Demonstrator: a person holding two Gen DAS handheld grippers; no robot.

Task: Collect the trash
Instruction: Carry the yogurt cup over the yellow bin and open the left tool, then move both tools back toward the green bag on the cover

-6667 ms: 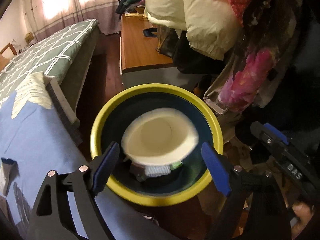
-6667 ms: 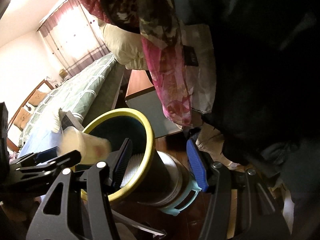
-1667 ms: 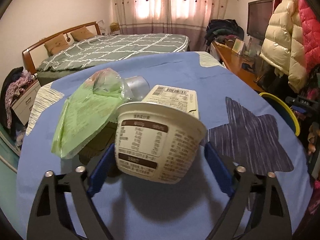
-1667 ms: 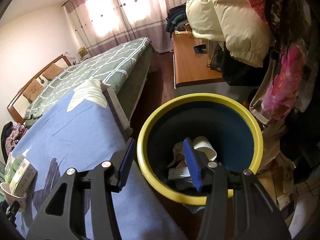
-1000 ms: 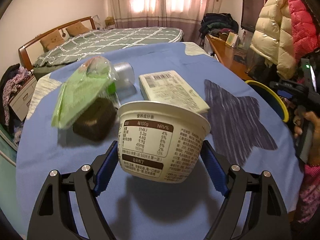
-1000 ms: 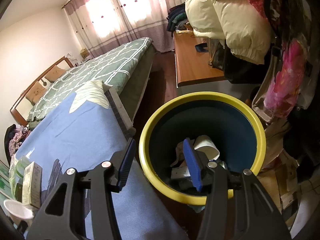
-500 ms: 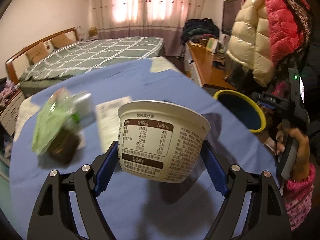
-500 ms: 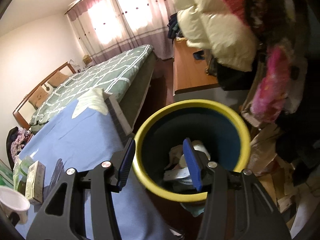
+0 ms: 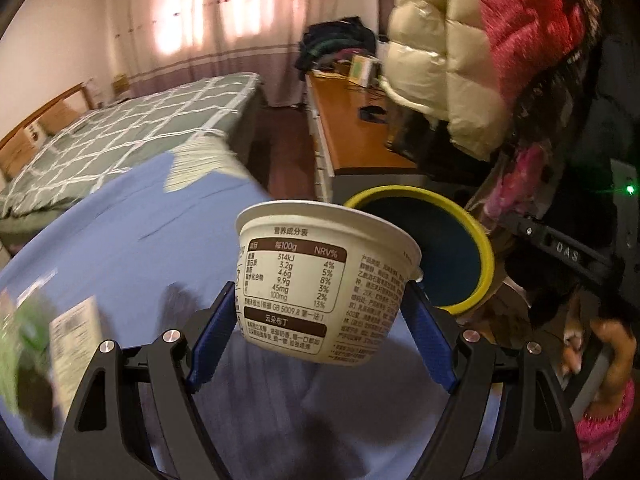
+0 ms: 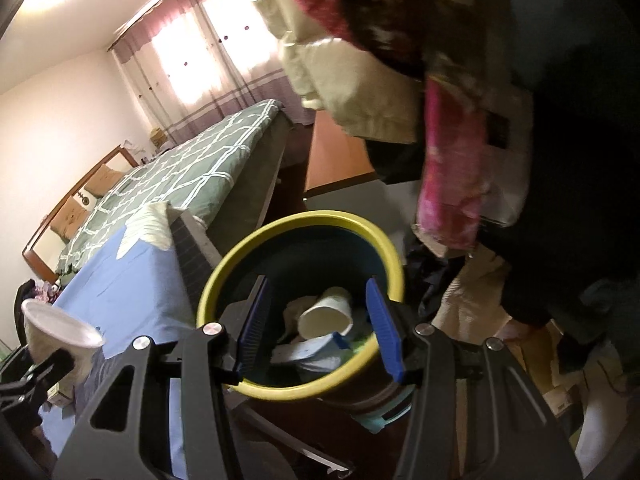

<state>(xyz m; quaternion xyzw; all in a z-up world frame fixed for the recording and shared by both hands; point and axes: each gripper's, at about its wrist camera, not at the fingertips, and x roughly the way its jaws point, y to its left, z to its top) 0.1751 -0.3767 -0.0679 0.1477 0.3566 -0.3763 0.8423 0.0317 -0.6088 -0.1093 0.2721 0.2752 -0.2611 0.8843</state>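
My left gripper (image 9: 320, 340) is shut on a white pudding cup (image 9: 320, 280) with a printed nutrition label and holds it above the blue cloth, left of the yellow-rimmed bin (image 9: 460, 240). The cup also shows at the left of the right wrist view (image 10: 56, 340). My right gripper (image 10: 320, 332) is open and empty, hovering over the bin (image 10: 224, 276), which holds a white paper cup (image 10: 326, 318) and crumpled wrappers.
A blue cloth (image 9: 132, 248) covers the table. A carton (image 9: 76, 336) and a green bag (image 9: 20, 344) lie blurred at its left. Hanging coats (image 9: 480, 60) crowd the right. A wooden desk (image 9: 352, 136) and a green bed (image 9: 120, 132) stand behind.
My left gripper has lifted the pudding cup off the cloth and swung it right toward the bin. My right gripper has tilted and stays over the bin, still open.
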